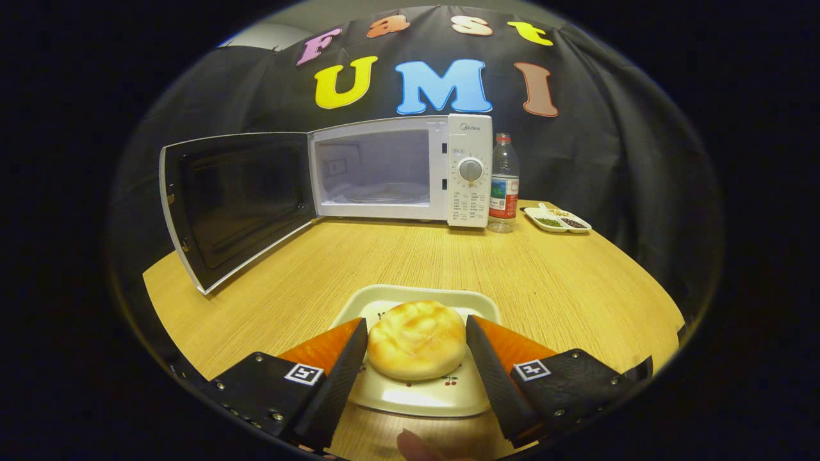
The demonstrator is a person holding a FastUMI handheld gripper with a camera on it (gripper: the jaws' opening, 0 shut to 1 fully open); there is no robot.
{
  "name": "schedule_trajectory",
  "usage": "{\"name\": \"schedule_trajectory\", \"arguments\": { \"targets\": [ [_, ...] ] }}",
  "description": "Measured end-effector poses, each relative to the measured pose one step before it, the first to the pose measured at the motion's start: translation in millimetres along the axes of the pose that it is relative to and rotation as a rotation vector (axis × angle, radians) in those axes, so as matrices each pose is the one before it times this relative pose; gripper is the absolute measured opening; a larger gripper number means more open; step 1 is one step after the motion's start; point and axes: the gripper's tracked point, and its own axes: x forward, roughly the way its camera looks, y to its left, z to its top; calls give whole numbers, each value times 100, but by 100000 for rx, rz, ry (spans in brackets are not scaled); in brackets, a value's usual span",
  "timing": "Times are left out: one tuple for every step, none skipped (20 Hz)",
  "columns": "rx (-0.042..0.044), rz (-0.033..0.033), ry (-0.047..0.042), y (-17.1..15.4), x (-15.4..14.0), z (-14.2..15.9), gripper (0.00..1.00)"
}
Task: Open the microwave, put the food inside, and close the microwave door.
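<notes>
Microwave (400, 169) door (237, 202) is already standing wide open, swung out to the left over the table (564, 282), so the first step of the task looks done. The cavity is showing pale and bare, with what seems to be the glass turntable lying on its floor. The food, a round golden bun (417, 339), is still sitting on its cream plate (423, 400) on the near part of the table, well apart from the microwave. So the loading and the closing of the door are both still waiting.

The tool (417, 342) is reaching over the plate with its two fingers (339, 371) flanking the bun, one on each side. The finger pads are lying right at the bun's edges, but whether they are actually pressing on it or merely sitting close is not something this view is settling; I cannot tell if the grip has begun. The bun is not looking squashed.

Beside the microwave's control panel a plastic water bottle (503, 182) is standing, and just to its right a small divided dish (557, 219) is holding some dark and green bits too small to identify.

The near rim of the plate is running under the fingers, and the tool body is cutting off there. A blurred fingertip (416, 445) is poking in at the very bottom, its owner hidden. The turntable is faint, and the door latch is too small to make out.
</notes>
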Motion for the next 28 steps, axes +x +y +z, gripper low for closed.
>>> {"name": "schedule_trajectory", "arguments": {
  "targets": [
    [-934,-513,967,-81,205,-475,93],
    [-682,-151,1301,-23,44,-367,93],
    [-134,-341,-1218,-196,-74,413,93],
    [263,846,-80,132,-3,-197,92],
    [728,659,-320,49,-237,78,88],
    [813,463,-346,-125,-191,52,86],
    [1663,-946,-613,-220,-159,124,81],
    [283,-90,325,-68,-116,-3,79],
    [346,-495,153,25,-152,122,74],
    [-184,684,17,231,-204,272,73],
    [-22,929,-137,331,-183,308,73],
    [4,978,-432,366,-100,415,73],
    [-250,1002,-657,384,-85,550,73],
    [-212,782,-1031,269,-108,569,73],
    [-454,842,-633,365,109,805,73],
    [-454,1175,-171,540,375,722,73],
    [221,1517,-94,452,305,836,73],
    [987,1778,-343,604,295,796,73],
    [804,1557,-293,548,399,878,73],
    [174,646,-386,571,532,793,73],
    [402,152,-783,328,565,993,73],
    [793,508,-973,421,651,933,73],
    [1416,427,-512,395,772,933,73],
    [1810,589,-295,521,799,653,73],
    [1926,1117,-7,623,837,744,73],
    [2403,840,44,489,877,576,73],
    [2639,704,-69,468,934,598,73],
    [2167,244,77,372,969,438,73]
  ]
}}
